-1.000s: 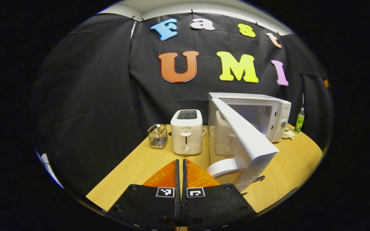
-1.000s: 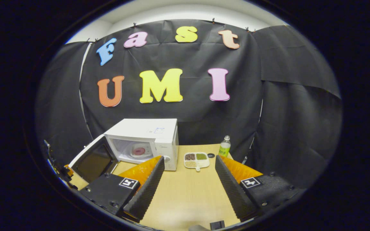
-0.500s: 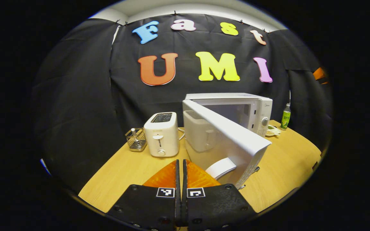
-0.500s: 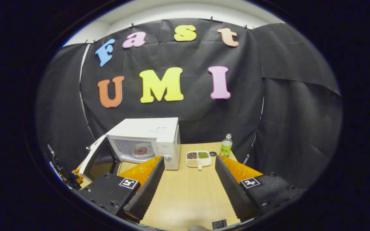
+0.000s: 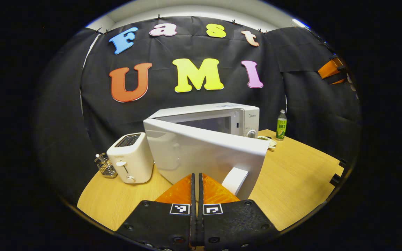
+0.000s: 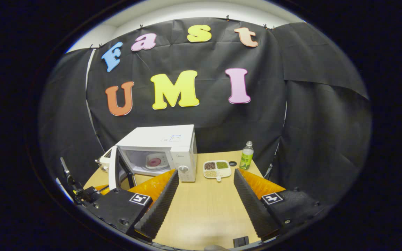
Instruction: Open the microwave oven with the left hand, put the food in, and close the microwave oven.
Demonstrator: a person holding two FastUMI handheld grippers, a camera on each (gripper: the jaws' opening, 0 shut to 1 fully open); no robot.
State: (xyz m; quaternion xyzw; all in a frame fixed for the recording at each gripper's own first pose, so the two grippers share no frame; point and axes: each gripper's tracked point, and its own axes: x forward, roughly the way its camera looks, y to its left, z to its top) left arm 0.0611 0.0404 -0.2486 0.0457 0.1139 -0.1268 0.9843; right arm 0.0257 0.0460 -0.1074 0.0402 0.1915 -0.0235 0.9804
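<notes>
Left gripper view, toaster (image 5: 130, 158) beside microwave door (image 5: 204, 158)

Black screwed gripper bodies, orange ribbed fingers (image 5: 212, 190), 2 square markers.

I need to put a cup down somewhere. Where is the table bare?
Bare wood lies in front of the microwave and divided tray, between the open right gripper fingers. Crowded: the back edge with bottle, and left by the open door and toaster.

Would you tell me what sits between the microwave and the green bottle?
In the right gripper view, a divided tray of beans sits between the microwave and the bottle.
</notes>
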